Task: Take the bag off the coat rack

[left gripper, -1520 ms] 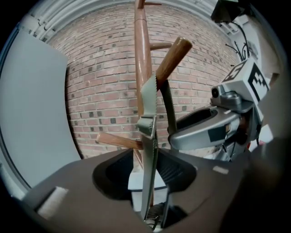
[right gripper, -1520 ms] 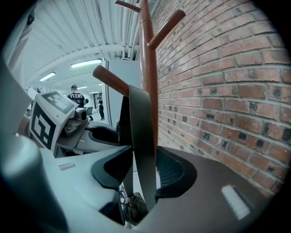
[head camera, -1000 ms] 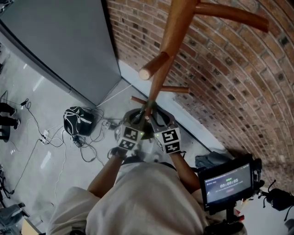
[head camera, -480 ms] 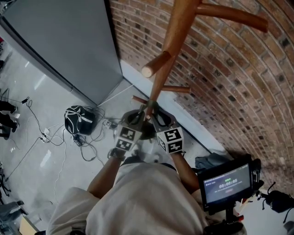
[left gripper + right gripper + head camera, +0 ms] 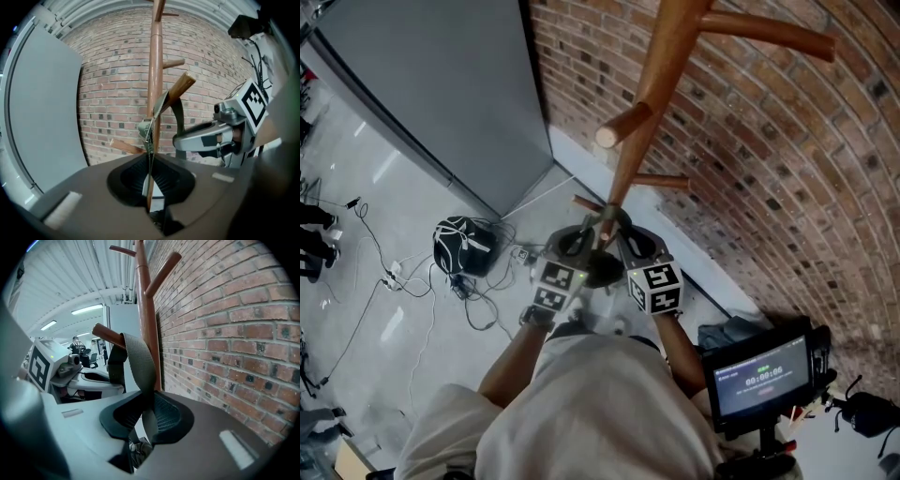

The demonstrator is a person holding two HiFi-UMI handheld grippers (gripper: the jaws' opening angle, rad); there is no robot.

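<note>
A wooden coat rack (image 5: pixel 654 84) stands against the brick wall. An olive bag strap (image 5: pixel 137 363) loops over one angled peg (image 5: pixel 180 86) and hangs down toward both grippers. My left gripper (image 5: pixel 150 206) is shut on the strap (image 5: pixel 150 161), which runs edge-on up to a buckle (image 5: pixel 146 129). My right gripper (image 5: pixel 143 430) has the strap between its jaws, which are closing, with a gap still at one side. In the head view both grippers (image 5: pixel 577 242) (image 5: pixel 628 246) sit side by side at the pole. The bag's body is mostly hidden below them.
A brick wall (image 5: pixel 787 141) runs right behind the rack and a grey panel (image 5: pixel 422 94) stands to the left. A black bundle with cables (image 5: pixel 461 246) lies on the floor. A monitor on a stand (image 5: pixel 764 375) is at lower right. Lower pegs (image 5: pixel 661 181) stick out nearby.
The right gripper has shifted slightly right and its jaws have narrowed around the strap. The left gripper has stayed on the strap.
</note>
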